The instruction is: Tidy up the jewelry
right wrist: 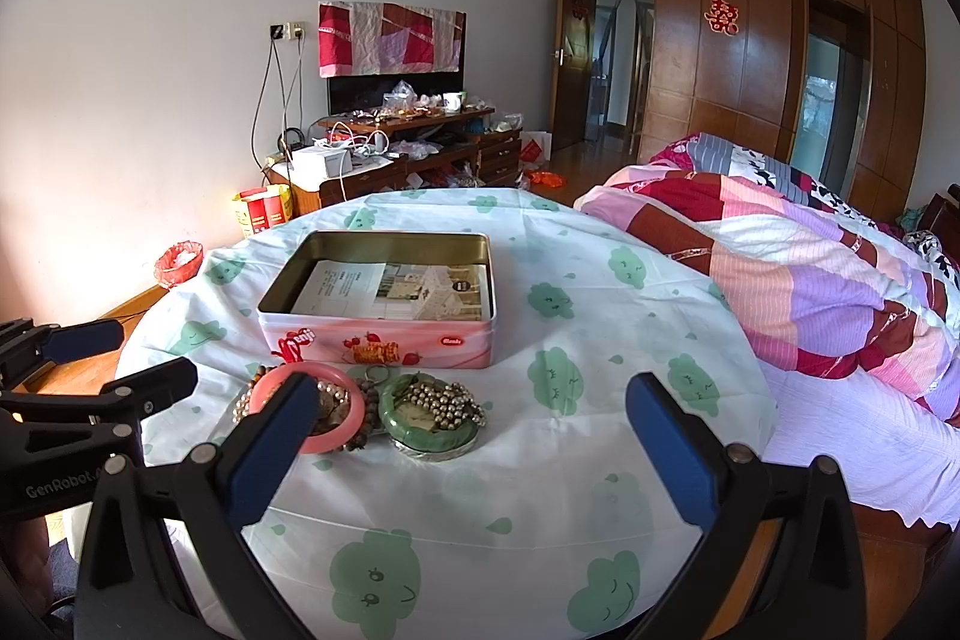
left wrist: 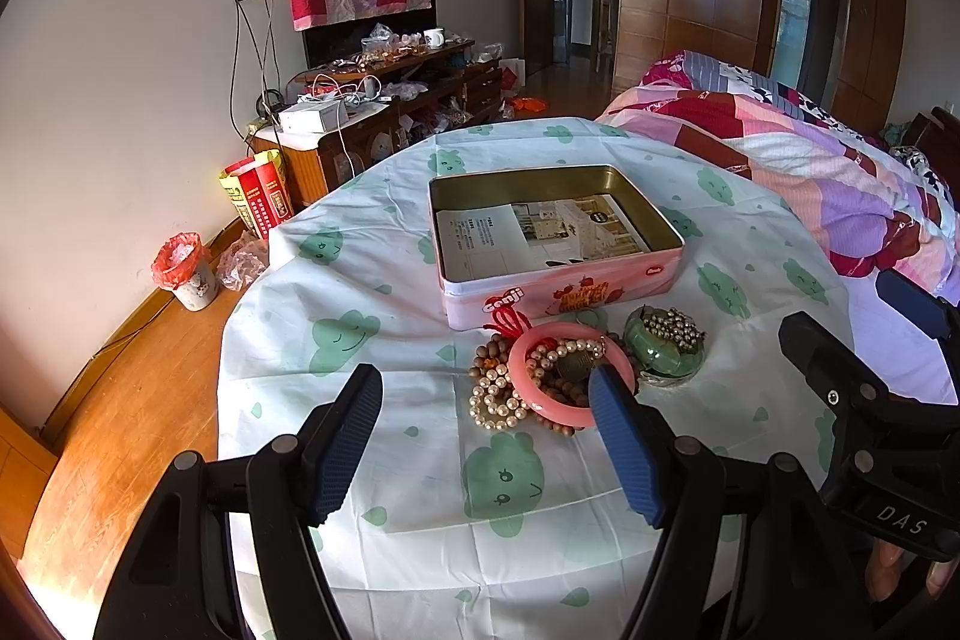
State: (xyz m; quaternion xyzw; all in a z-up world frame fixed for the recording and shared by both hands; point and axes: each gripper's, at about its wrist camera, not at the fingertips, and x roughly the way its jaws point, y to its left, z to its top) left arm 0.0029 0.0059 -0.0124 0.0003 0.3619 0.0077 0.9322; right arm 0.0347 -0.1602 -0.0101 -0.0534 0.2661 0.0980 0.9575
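On a round table covered by a white cloth [left wrist: 372, 280] printed with green cloud faces, an open pink tin [left wrist: 555, 244] stood toward the far middle, its lid off and only printed paper sheets [left wrist: 540, 232] lying flat on its bottom. Just in front of the tin's near wall lay the jewelry in a small heap: a pink bangle [left wrist: 570, 376] rested on top of a pearl strand [left wrist: 498, 400] and a string of brown wooden beads [left wrist: 489, 355], with a red knotted cord [left wrist: 510, 325] at the far left of the pile touching the tin. Just to the right of the bangle sat a green jade-coloured bangle [left wrist: 663, 349] with a cluster of small metal beads [left wrist: 675, 325] piled on it. The left gripper [left wrist: 486, 448] hung above the near part of the cloth with its blue-padded fingers spread wide and nothing between them, its right finger overlapping the near edge of the pink bangle in the left wrist view, though contact could not be told. The right gripper [right wrist: 474, 451] was likewise spread wide and empty, near the green bangle. A bed with a patchwork quilt [right wrist: 810, 268] lay to the right, and a cluttered wooden cabinet [left wrist: 384, 124] stood against the far wall
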